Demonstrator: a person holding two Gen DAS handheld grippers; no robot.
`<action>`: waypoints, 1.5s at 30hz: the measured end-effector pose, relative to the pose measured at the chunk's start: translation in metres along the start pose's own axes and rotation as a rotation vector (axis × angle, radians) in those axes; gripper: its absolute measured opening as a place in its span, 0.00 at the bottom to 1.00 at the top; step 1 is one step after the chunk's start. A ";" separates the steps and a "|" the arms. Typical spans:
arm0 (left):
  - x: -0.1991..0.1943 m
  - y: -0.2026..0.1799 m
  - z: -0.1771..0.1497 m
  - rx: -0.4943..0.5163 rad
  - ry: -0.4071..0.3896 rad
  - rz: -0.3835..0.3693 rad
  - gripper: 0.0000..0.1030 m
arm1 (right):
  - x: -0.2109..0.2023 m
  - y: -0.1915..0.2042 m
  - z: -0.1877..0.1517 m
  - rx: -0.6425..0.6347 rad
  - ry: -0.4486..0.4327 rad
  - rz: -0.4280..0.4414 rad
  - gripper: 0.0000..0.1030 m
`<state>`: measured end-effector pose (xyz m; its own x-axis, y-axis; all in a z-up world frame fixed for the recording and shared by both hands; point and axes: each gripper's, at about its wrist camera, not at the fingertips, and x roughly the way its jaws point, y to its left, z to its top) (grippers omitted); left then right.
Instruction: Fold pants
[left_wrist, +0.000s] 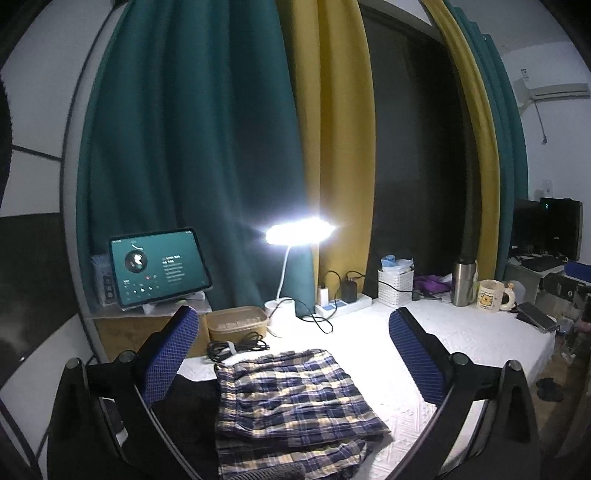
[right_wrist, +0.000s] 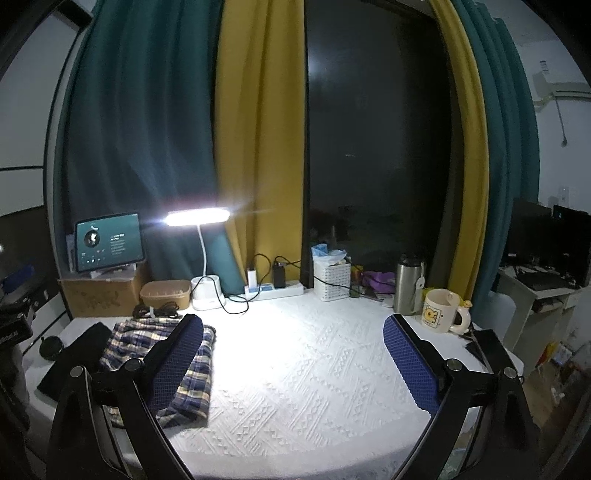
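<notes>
This is a room in a home, at night. Long green and yellow curtains (right_wrist: 258, 147) hang by a dark window (right_wrist: 376, 147), and a table (right_wrist: 314, 369) with a white cloth holds a lit lamp (right_wrist: 197, 217), a tablet (right_wrist: 109, 242), a bear mug (right_wrist: 439, 310), a flask (right_wrist: 408, 282) and chargers. An air conditioner (left_wrist: 550, 92) sits high on the wall, and a desk with screens (right_wrist: 546, 236) stands at the side.

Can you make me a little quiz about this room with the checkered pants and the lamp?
1. True or false: the plaid pants lie folded on the white tablecloth.
2. What stands right beside the steel flask? A) bear mug B) tablet C) lamp
3. Fill in: both the left gripper and the right gripper are ____ and hold nothing.

Key: 1 true; 2 A; 3 open
</notes>
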<state>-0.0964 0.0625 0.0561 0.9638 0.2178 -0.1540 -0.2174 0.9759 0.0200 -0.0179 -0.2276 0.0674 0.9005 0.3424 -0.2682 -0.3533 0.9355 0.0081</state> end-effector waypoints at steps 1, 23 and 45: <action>-0.002 0.001 0.001 -0.001 -0.004 0.002 0.99 | -0.001 0.001 0.002 -0.001 -0.005 0.004 0.96; -0.004 0.001 0.015 -0.004 -0.029 -0.053 0.99 | 0.008 0.006 0.010 -0.027 0.009 -0.002 0.96; -0.002 -0.009 0.013 0.007 -0.002 -0.069 0.99 | 0.007 -0.001 0.006 -0.020 0.012 -0.014 0.97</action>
<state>-0.0942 0.0540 0.0686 0.9767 0.1500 -0.1533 -0.1492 0.9887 0.0165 -0.0098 -0.2257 0.0713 0.9024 0.3281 -0.2794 -0.3457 0.9382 -0.0149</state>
